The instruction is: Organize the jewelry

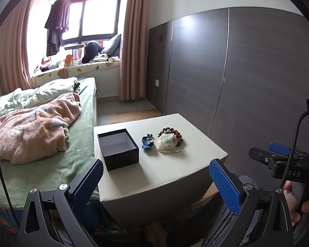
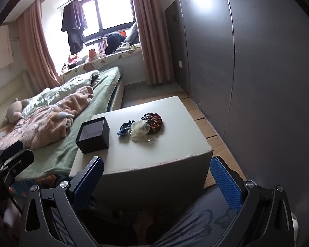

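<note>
Opening step, nothing moved: left gripper and right gripper wide, empty, short of stool; jewelry pile beside empty box; next calls for gripping one piece

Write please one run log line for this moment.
stage: start | left claw: open, empty | right claw: open, empty | black box: empty, on table | jewelry pile: beside box, untouched
</note>
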`<state>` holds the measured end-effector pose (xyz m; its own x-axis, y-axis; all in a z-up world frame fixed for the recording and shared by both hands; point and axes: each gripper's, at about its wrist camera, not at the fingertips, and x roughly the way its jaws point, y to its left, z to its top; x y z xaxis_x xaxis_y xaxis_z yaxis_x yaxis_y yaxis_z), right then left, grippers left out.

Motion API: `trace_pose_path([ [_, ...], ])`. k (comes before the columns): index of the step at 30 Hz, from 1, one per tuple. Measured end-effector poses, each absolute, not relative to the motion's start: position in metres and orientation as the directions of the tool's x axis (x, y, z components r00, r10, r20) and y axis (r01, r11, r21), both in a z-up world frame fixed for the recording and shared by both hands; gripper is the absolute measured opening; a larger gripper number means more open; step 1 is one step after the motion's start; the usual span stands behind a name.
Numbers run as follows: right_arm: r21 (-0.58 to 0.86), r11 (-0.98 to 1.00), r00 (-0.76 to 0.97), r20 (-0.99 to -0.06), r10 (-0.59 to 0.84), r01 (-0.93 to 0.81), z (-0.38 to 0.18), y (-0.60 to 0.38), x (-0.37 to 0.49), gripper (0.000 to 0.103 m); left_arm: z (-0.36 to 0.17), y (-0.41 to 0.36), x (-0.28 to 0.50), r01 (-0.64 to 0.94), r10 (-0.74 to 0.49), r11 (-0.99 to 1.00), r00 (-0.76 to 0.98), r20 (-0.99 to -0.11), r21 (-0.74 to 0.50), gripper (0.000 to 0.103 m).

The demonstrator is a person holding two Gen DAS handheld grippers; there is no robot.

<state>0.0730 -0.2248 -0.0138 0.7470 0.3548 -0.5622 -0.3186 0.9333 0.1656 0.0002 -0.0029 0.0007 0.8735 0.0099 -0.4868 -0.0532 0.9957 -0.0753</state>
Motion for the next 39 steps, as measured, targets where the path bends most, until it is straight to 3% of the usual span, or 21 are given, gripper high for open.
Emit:
trace_pose_path([
  [39, 0.145, 0.930, 0.733, -0.579, 0.357, -0.339, -0.015, -0.208, 0.067, 0.103, 0.006, 0.010, -0.010, -0.085, 0.029, 0.992, 0.879, -0.476, -0.096, 0.102],
])
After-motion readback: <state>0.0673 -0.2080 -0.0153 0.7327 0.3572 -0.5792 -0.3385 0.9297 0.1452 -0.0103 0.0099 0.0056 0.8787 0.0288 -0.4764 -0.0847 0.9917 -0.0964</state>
